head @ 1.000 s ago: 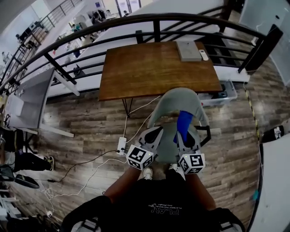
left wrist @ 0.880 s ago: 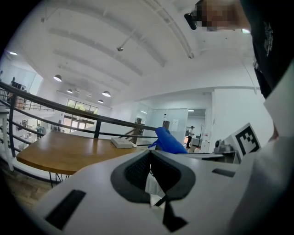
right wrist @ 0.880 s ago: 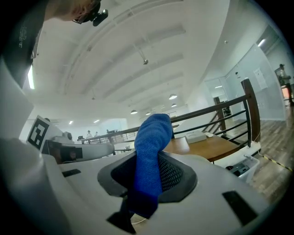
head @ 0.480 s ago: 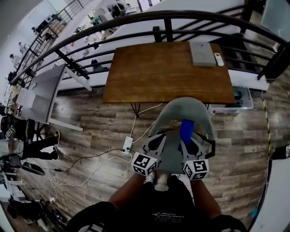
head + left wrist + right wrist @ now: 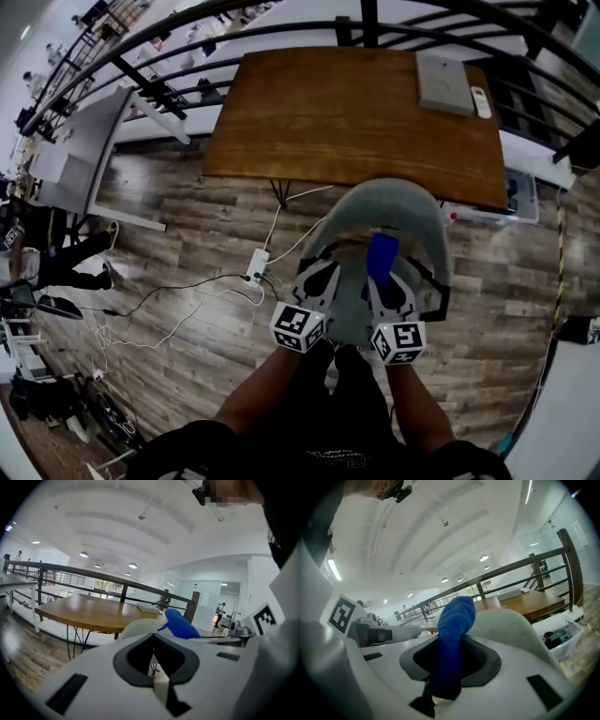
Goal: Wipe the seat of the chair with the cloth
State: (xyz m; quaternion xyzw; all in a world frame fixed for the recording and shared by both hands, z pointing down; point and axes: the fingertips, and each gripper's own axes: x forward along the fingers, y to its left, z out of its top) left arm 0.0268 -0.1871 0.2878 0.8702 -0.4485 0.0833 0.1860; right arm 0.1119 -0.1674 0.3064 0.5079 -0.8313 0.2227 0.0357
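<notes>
A grey shell chair stands just in front of me, and both grippers hover over its seat. My right gripper is shut on a blue cloth, which sticks up out of the jaws. In the right gripper view the cloth fills the gap between the pads, with the chair back behind it. My left gripper is beside it on the left with its jaws together on nothing. In the left gripper view, the left gripper faces the chair back, with the cloth at right.
Behind the chair is a brown wooden table holding a grey flat box and a white remote. A black railing runs past it. A power strip with cables lies on the floor at left, and a plastic bin at right.
The head view has shifted, so table and chair sit lower and larger in frame. Both grippers keep the same pose over the seat, the cloth still in the right one.
</notes>
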